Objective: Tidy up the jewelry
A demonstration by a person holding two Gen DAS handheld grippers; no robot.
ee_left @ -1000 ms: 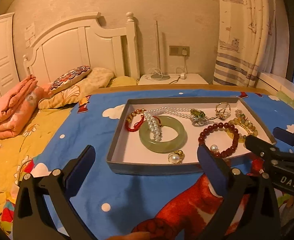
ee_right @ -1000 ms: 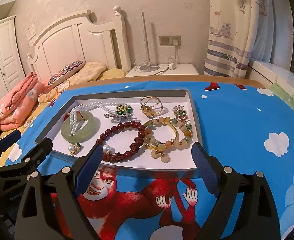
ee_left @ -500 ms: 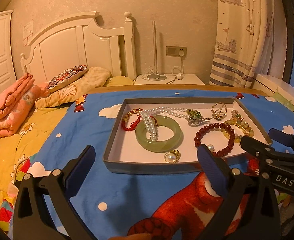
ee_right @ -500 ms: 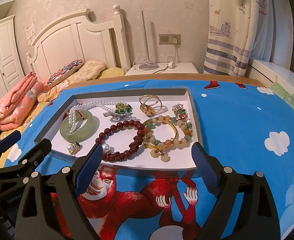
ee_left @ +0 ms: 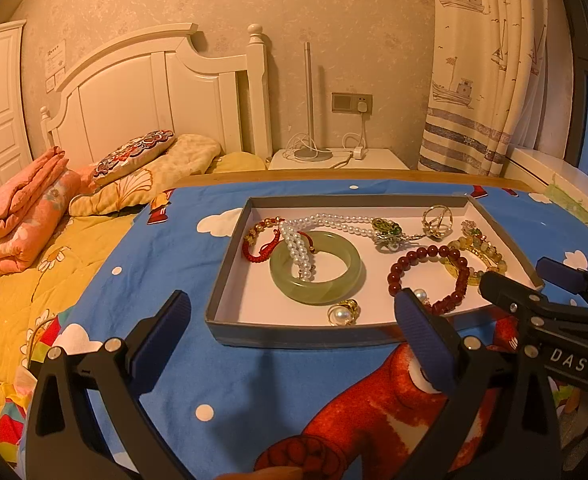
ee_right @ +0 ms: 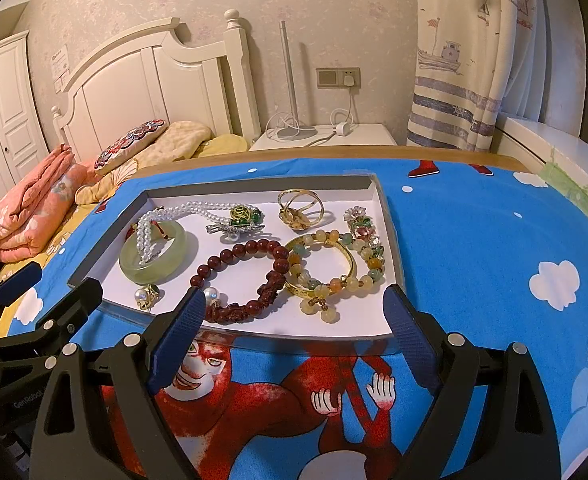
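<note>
A shallow grey tray (ee_left: 294,338) (ee_right: 253,184) with a white floor lies on a blue cartoon cloth. In it are a jade bangle (ee_left: 326,294) (ee_right: 161,274) with a pearl necklace (ee_left: 334,222) (ee_right: 181,212) draped over it. A dark red bead bracelet (ee_left: 414,258) (ee_right: 245,248), a yellow bead bracelet (ee_right: 334,284), a gold ring (ee_right: 300,208), a green brooch (ee_right: 241,216) and a pearl ring (ee_left: 342,312) lie there too. My left gripper (ee_left: 290,296) hangs open before the tray's near edge, empty. My right gripper (ee_right: 294,294) is open too, at the tray's near right, holding nothing.
The blue cloth (ee_right: 474,240) covers a table with a wooden far edge. A bed with pillows (ee_left: 133,152) and a folded pink quilt (ee_left: 17,216) lies to the left. Behind stand a white nightstand (ee_left: 374,158) with a lamp and a curtain (ee_left: 474,80).
</note>
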